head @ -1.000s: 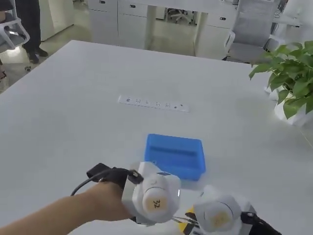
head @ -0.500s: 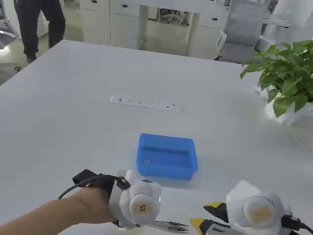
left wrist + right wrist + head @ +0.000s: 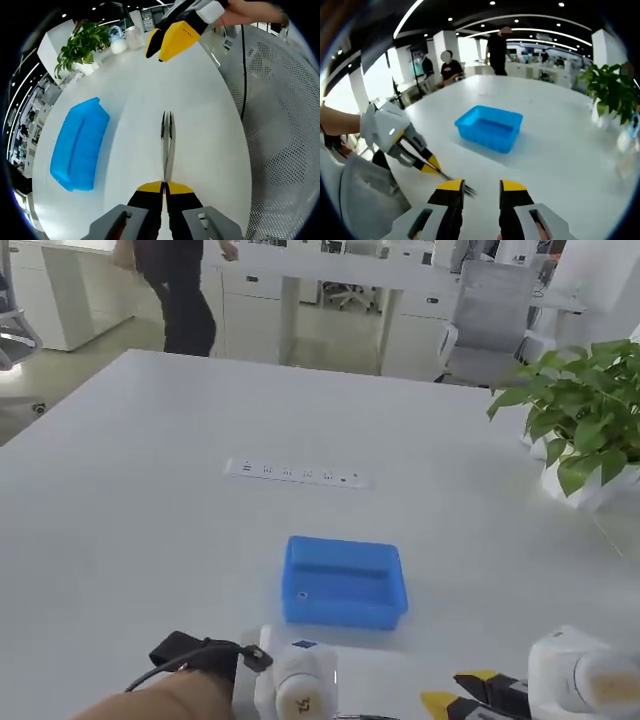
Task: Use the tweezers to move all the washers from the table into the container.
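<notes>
One blue container (image 3: 345, 582) sits on the white table (image 3: 150, 490) in the head view, with a power strip (image 3: 297, 475) beyond it and a plant (image 3: 590, 420) to the right. Right gripper (image 3: 458, 692) is at the bottom edge, yellow jaws apart.

Left gripper view: left gripper (image 3: 163, 187) is clamped on the tweezers (image 3: 167, 140), which point forward with tips nearly together. Container is off to the left, well apart. Right gripper is at the top, gaping, empty.

Right gripper view: own jaws are spread, holding nothing. Container is ahead, centre. Left gripper comes in from the left, with the tweezers' tips near the right gripper's left jaw.
</notes>
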{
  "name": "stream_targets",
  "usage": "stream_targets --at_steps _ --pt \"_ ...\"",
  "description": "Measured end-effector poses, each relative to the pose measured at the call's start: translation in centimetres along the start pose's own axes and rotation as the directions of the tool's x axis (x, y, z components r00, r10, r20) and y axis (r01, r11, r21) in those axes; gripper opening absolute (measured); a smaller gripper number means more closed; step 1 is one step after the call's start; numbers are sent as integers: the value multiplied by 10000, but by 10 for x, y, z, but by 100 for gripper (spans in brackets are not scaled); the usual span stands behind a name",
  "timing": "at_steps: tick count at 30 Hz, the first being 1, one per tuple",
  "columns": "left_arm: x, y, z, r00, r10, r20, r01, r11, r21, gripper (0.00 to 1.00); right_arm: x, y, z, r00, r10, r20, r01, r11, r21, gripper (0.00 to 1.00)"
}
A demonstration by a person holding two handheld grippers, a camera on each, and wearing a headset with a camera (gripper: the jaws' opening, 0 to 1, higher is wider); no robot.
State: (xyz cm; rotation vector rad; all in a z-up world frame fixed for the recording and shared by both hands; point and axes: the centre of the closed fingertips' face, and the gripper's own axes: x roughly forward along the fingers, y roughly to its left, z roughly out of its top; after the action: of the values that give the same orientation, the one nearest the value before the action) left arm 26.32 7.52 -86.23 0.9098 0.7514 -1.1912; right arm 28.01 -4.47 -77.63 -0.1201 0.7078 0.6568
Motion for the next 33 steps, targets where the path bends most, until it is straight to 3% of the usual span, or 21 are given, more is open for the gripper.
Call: stream_targets --at_steps 3,5,7,9,11,12,13,14,15,16,17,19,20,21,22,26,27,29,30,31,33 --pt "-1 4 1 10000 94 -12 -94 9995 -290 2 -2 4 8 9998 65 169 -65 10000 8 25" --pt "-3 8 -1 9999 156 -12 -157 9963 -841 11 -3 6 14 9995 109 301 -109 9999 -10 25" --pt "-2 7 -5 10000 6 -65 -22 9721 -2347 20 -4 7 18 9991 137 393 -137 9999 -2 25" --pt "0 14 -7 9998 167 134 -127 9650 -2618 26 -4 8 23 9983 155 556 -160 9998 85 26" --pt "-2 17 -11 9990 436 128 -374 9485 -3147 32 -5 8 24 9981 160 601 -168 9998 129 26" --pt "-2 18 -14 9989 413 241 -299 9323 -3604 37 -6 8 26 9976 145 672 -157 9997 174 27" --pt "-2 16 -16 9990 328 318 -171 9138 -4059 44 -6 8 27 9972 139 740 -156 9996 222 27" --pt "-1 12 -21 9991 156 391 53 8742 -4855 56 -7 8 28 9965 150 823 -177 9993 327 27" --pt "-3 10 -10 9917 157 1276 489 8716 -4878 62 -8 8 29 9962 175 854 -211 9989 409 28" --pt "-12 9 -24 9961 370 802 170 8112 -5845 64 -8 8 29 9957 200 900 -247 9984 514 28" --pt "-14 15 -21 9897 786 1199 90 8005 -5993 64 -9 7 30 9954 186 937 -238 9982 545 28" --pt "-19 22 -26 9850 1188 1253 -64 7503 -6611 68 -10 6 30 9949 154 1001 -216 9979 612 29" --pt "-25 24 -25 9784 1383 1535 140 6969 -7170 69 -10 6 30 9946 142 1031 -211 9976 664 30" --pt "-30 23 -21 9723 1400 1874 465 6694 -7414 71 -10 5 30 9943 131 1060 -209 9971 733 32" --pt "-38 29 -19 9617 1836 2036 428 6331 -7729 74 -9 6 29 9940 116 1087 -212 9959 877 34" --pt "-63 43 -21 9344 3042 1853 -425 6118 -7899 83 -8 6 27 9935 21 1135 -133 9952 974 42" --pt "-71 46 -22 9243 3366 1798 -622 5977 -7993 87 -7 6 27 9933 -28 1155 -86 9951 982 44" --pt "-83 50 -20 9082 3779 1799 -863 5896 -8031 97 -7 5 28 9932 -37 1160 -83 9947 1027 46" --pt "-87 52 -21 9012 3987 1699 -1107 5908 -7992 98 -7 4 28 9927 -95 1200 -31 9946 1037 48" --pt "-93 53 -23 8988 4077 1608 -1349 6065 -7836 97 -8 2 30 9915 -147 1292 11 9945 1046 49" --pt "-100 52 -26 8991 4144 1408 -1586 6083 -7777 99 -10 -1 32 9904 -205 1371 53 9939 1102 53"
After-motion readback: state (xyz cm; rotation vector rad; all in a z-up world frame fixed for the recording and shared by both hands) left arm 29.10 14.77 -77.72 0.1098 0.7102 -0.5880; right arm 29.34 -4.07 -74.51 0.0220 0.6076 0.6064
